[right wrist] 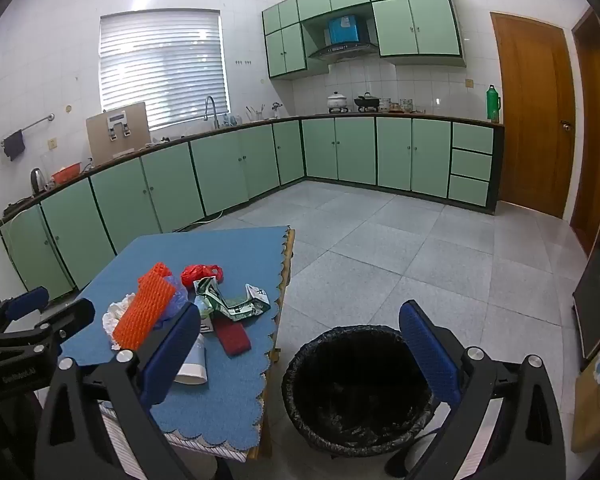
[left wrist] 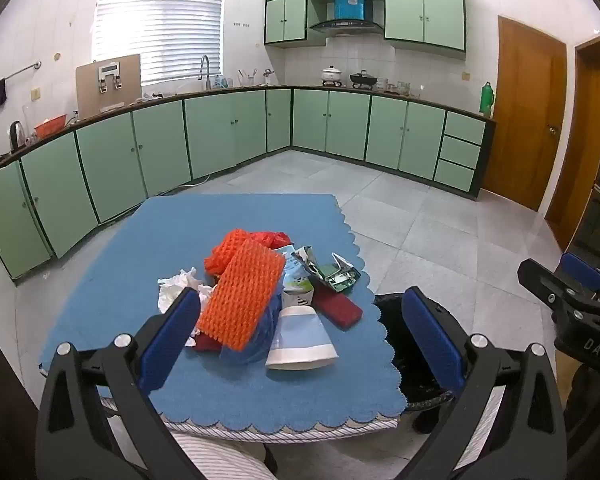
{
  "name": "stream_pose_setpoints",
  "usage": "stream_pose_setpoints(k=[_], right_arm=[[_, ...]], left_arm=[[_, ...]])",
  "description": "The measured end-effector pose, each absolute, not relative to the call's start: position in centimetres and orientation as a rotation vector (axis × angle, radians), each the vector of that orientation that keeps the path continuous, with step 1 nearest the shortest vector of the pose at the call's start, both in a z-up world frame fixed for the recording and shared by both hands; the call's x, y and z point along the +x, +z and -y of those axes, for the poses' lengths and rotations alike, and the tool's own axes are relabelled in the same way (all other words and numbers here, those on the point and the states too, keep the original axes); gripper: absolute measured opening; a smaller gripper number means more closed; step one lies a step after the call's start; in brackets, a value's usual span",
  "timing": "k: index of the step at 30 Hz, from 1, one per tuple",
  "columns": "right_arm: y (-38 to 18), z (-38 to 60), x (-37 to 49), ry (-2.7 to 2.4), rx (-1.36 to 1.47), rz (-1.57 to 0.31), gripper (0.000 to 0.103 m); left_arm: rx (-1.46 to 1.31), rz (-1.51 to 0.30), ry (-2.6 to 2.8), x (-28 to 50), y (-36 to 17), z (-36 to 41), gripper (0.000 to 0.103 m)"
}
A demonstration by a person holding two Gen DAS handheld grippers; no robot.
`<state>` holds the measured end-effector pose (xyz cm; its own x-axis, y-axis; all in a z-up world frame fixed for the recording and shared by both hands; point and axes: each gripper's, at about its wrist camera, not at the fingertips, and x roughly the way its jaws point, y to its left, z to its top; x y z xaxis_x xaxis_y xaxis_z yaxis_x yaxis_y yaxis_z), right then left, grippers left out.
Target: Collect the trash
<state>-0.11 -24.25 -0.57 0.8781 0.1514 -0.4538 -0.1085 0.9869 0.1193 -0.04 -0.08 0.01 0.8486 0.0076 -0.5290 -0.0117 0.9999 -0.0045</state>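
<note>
From the left wrist camera, the left gripper [left wrist: 300, 336] is hanging over the near part of a small table covered with a blue mat [left wrist: 228, 236], its blue-padded fingers spread wide and gripping nothing. The heap of trash is lying straight ahead, between and just beyond the fingertips. An orange foam net [left wrist: 242, 294] is lying on top of the heap, sloping toward the left finger, and a crumpled white tissue [left wrist: 176, 288] is sitting just behind that finger's tip. A pale blue and white paper cup [left wrist: 302, 338] is lying on its side nearest the camera, close to the midline of the open jaws. A dark red flat pad [left wrist: 338, 306] is resting to its right, with a crushed green and white carton [left wrist: 332, 270] and a red plastic bag [left wrist: 270, 238] farther back. The black-lined trash bin [left wrist: 392, 320] is showing past the table's right edge, partly behind the right finger. The right gripper [left wrist: 568, 292] is showing at the far right edge, off the table.

From the right wrist camera, the right gripper [right wrist: 300, 344] is hovering over the floor, released and wide open, holding nothing. The trash bin [right wrist: 356, 388] is standing on the floor between its fingers, just beside the table. The orange foam net [right wrist: 144, 312], cup [right wrist: 194, 364], red pad [right wrist: 232, 336] and carton [right wrist: 236, 300] are lying on the mat [right wrist: 204, 252] to the left, beyond the left finger. The left gripper [right wrist: 36, 312] is showing at the left edge.
</note>
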Motion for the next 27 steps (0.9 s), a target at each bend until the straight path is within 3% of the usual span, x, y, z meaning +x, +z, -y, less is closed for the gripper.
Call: stream_pose_setpoints(k=[27], right_arm=[[-0.63, 24.3, -0.02, 0.136, 0.095, -0.471, 0.097]], left_arm=[[-0.019, -0.557, 0.007, -0.04, 0.02, 0.03, 0.098]])
